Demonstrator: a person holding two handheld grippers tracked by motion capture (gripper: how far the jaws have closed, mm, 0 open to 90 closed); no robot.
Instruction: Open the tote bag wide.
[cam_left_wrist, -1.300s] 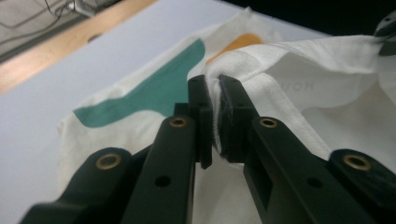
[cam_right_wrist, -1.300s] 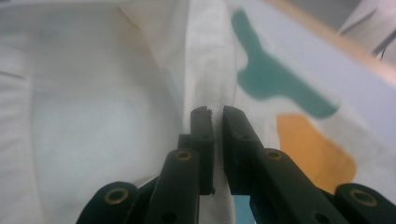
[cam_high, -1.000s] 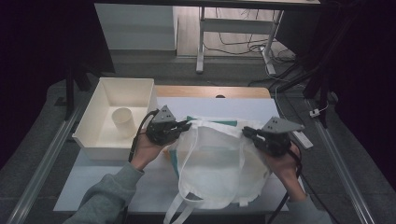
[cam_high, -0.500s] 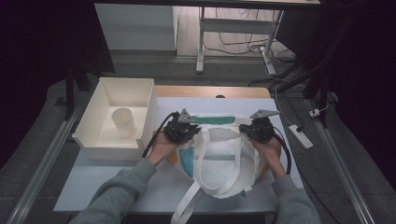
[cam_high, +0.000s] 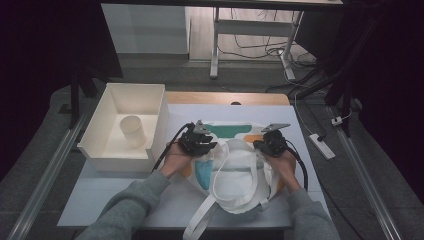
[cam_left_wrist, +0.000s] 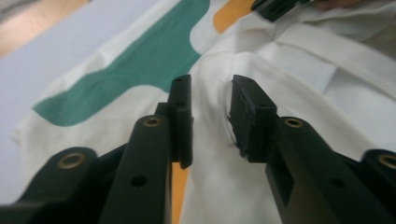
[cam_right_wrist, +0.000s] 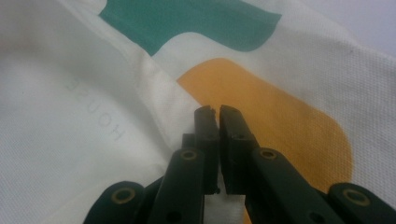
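A white bag with green and orange shapes is lying on the desk, in front of the person. Its long straps are looping over it toward the near edge.

The left claw is sitting partly open, with a clear gap between its jaws. A raised fold of the bag's cloth is standing in that gap (I cannot tell if the jaws are touching it). In the high view the left claw is resting at the bag's left top corner, near the green shape.

The right claw is almost closed, with just a thin slit between its jaws. A bit of white cloth is showing low in the slit, so it is pinching the bag, right beside the orange shape. In the high view the right claw is sitting at the bag's right top corner.

A white bin is sitting on the left of the desk, just beside the left hand. A cup is standing inside it.
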